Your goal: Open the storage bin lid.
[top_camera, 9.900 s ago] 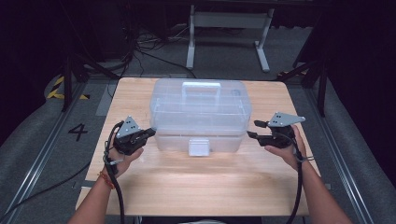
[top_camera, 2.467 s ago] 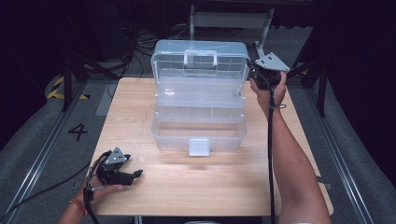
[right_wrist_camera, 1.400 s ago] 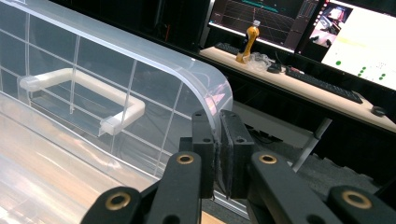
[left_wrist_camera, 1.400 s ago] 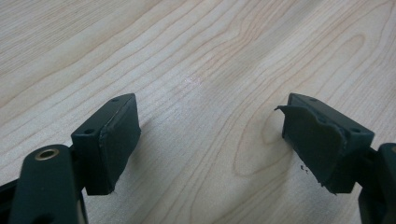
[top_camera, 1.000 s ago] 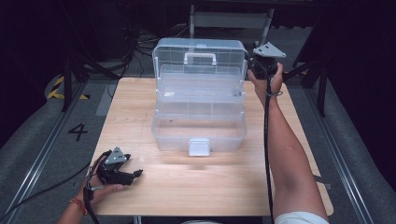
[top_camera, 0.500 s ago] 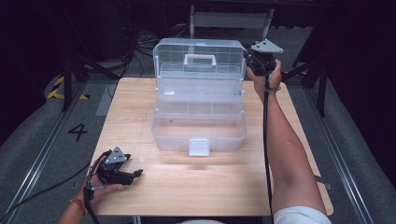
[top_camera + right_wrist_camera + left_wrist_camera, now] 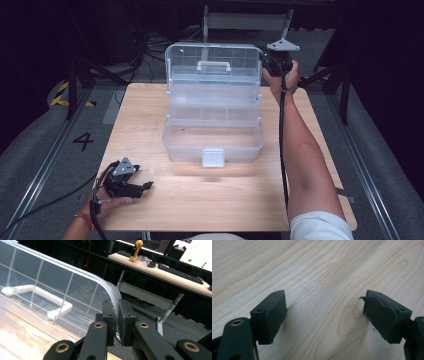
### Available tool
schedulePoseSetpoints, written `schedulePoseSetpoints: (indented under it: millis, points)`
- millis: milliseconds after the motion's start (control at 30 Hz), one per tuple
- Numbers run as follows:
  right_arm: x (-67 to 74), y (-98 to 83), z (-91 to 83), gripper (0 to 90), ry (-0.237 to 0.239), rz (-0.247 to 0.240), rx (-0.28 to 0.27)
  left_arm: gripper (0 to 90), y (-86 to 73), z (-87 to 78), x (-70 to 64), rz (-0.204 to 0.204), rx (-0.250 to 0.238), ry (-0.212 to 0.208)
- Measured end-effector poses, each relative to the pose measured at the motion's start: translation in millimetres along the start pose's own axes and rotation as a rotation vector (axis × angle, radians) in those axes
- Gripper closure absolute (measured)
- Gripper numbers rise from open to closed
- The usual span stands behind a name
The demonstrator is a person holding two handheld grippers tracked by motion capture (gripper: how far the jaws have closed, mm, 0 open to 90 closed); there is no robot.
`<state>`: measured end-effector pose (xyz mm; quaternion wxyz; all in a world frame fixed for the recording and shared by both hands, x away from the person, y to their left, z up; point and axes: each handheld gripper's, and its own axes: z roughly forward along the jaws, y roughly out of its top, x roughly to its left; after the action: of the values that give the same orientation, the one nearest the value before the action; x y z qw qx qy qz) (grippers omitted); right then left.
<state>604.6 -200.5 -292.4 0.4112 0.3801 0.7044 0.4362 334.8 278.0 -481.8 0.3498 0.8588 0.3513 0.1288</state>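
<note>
L gripper (image 7: 146, 185) rests low on the table (image 7: 235, 200), near its front-left corner, jaws spread w/ nothing between; pads (image 7: 273, 315) sit just over bare wood. Clear plastic box (image 7: 213, 142) stands mid-table, its lid (image 7: 214, 65) swung upright at the back, white handle (image 7: 214, 66) facing fwd. R gripper (image 7: 116, 322) is up at the lid's top right corner, jaws pinching the lid's rim, arm stretched fwd along the box's right side.
</note>
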Motion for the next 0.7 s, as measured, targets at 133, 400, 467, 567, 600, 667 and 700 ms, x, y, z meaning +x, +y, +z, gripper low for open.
schedulePoseSetpoints:
  millis: [133,400,467,567,600,667,700]
  points:
    - [-1.1,0.7,6.6,85.2,0.002,0.003,0.015,19.7,0.2,-0.3,0.4,0.009,-0.003,0.012]
    - [-3.7,0.8,19.3,85.0,-0.002,0.010,0.046,19.7,0.3,-0.7,0.2,0.005,0.002,0.007]
    - [-3.4,0.7,22.0,84.9,-0.008,0.004,0.053,19.7,0.4,-0.8,0.5,0.010,0.002,0.009]
    - [-3.1,0.8,24.8,84.8,-0.010,0.001,0.060,19.7,0.4,-0.8,0.5,0.009,0.002,0.009]
    - [-3.1,0.6,25.6,84.7,-0.012,-0.001,0.063,19.7,0.4,-0.8,0.5,0.010,0.002,0.009]
    - [-3.3,-0.1,26.6,84.7,-0.011,0.000,0.062,19.7,0.4,-0.8,0.6,0.009,0.002,0.008]
    - [-3.4,-0.2,26.9,84.7,-0.011,0.001,0.064,19.8,0.4,-0.8,0.6,0.009,0.002,0.008]
